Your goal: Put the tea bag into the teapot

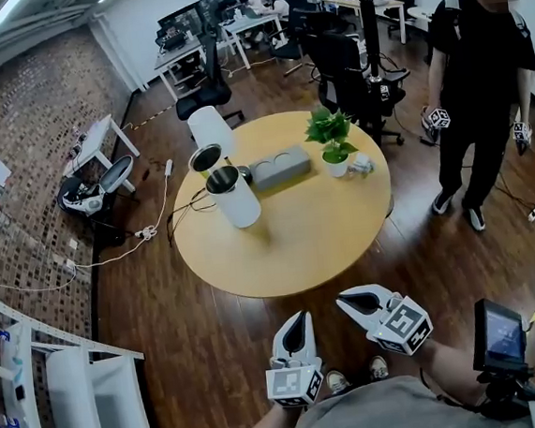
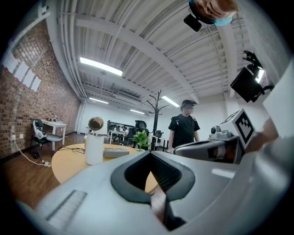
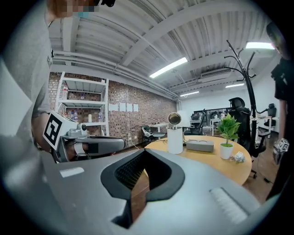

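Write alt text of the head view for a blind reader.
The left tool and right tool, both shut and empty, are held low, short of a round wooden table bearing a white teapot with its lid open, a grey box and a potted plant. A person in black stands at right.

You are facing a worktop (image 1: 290, 253) showing smooth, matt light wood; the floor (image 1: 205, 346) is showing dark, glossy boards; the wall (image 1: 22, 110) is showing rough brick. Your left tool (image 1: 301, 318) and right tool (image 1: 344, 300) are presenting matt grey plastic, with ribbed black pads (image 2: 163, 173).
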### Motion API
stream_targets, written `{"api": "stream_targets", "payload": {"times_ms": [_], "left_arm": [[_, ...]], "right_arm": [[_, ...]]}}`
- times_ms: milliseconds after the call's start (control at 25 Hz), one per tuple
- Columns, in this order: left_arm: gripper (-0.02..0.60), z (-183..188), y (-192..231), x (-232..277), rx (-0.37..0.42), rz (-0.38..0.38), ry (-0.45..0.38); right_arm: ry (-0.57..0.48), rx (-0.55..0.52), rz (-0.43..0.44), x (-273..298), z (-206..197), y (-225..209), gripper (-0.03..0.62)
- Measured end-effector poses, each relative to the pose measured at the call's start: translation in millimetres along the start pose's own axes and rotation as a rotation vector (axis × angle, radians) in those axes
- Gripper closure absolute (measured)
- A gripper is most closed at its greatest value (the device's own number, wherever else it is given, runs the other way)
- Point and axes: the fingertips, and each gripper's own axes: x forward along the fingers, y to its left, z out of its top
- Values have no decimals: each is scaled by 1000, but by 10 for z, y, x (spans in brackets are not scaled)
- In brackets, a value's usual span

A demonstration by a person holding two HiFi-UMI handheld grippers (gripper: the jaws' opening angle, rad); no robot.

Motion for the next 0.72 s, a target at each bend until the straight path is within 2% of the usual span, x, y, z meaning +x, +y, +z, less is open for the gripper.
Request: {"api": "stream_targets", "payload": {"times_ms": [720], "left_arm": [[578,74,-131,14,25,-2,-14]], "right_arm": [[7,-12,17,-47,19,2,592]]}}
